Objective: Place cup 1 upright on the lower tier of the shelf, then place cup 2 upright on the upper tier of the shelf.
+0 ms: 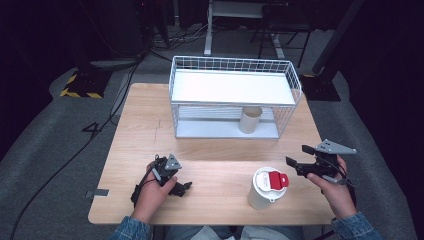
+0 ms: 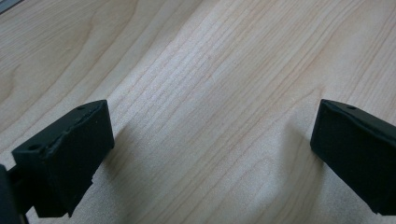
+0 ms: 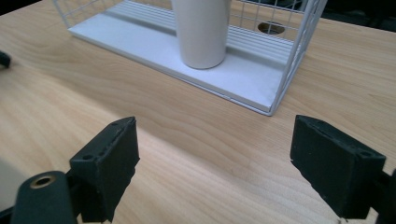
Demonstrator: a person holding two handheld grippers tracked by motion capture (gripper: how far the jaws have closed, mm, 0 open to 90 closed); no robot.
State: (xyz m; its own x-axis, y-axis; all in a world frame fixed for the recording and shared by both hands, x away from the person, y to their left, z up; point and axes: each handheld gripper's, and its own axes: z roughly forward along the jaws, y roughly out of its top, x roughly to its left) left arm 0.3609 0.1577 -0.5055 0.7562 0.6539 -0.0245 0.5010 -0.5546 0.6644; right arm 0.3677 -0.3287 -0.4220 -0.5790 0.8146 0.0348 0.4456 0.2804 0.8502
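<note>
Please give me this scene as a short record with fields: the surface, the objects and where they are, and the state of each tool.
surface: wooden table
rack: white wire shelf at the far middle of the table, two levels
lower level of the rack: beige cup, upright, toward the right end
near side of the table: white cup with red lid, upright, between the two hands
left tool: open, holds nothing, low over the table
right tool: open, holds nothing, right of the lidded cup
</note>
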